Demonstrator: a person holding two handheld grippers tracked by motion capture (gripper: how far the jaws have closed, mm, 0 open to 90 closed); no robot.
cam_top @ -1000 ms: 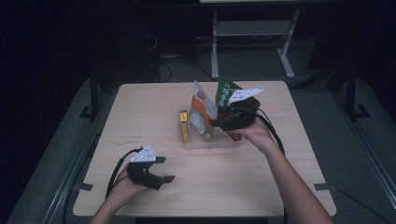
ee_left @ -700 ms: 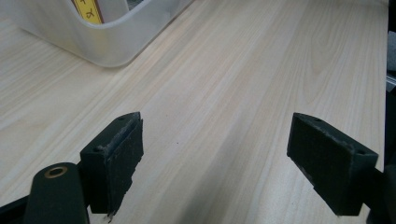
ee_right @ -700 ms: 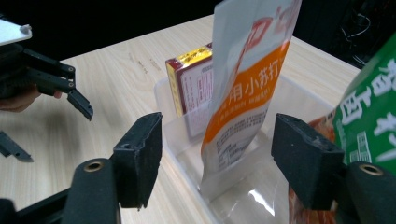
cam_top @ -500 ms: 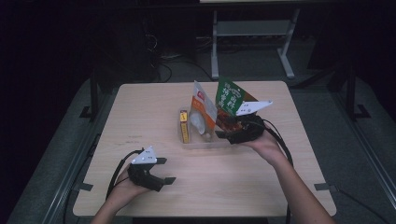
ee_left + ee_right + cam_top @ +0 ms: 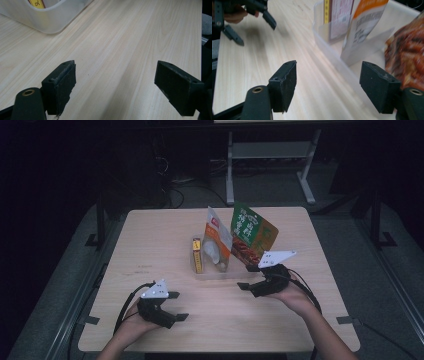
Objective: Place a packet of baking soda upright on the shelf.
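Sitting nearest the person, the left tool (image 5: pixel 172 306) rests low on the counter (image 5: pixel 150 245) with its jaws spread wide and nothing between them; the left gripper view has bare wood ahead of it and a corner of the clear tray (image 5: pixel 47 23) further off. The right tool (image 5: pixel 248 277) is just in front of the tray's near wall, released too; its jaws have just been opening and there's only counter between them. Past that, the tray (image 5: pixel 235 272) sits mid-counter holding a yellow box (image 5: pixel 197 255) at one end, a white and orange pouch (image 5: pixel 216 240) standing in the middle, and a green pouch (image 5: pixel 252 234) leaning at the end by the right tool.

My read: the green pouch is dropped in and this hand is between jobs. It's blurry in the right gripper view, so I can't swear it's fully seated. If it's tipping, the next move is nudging it upright without knocking the white pouch.
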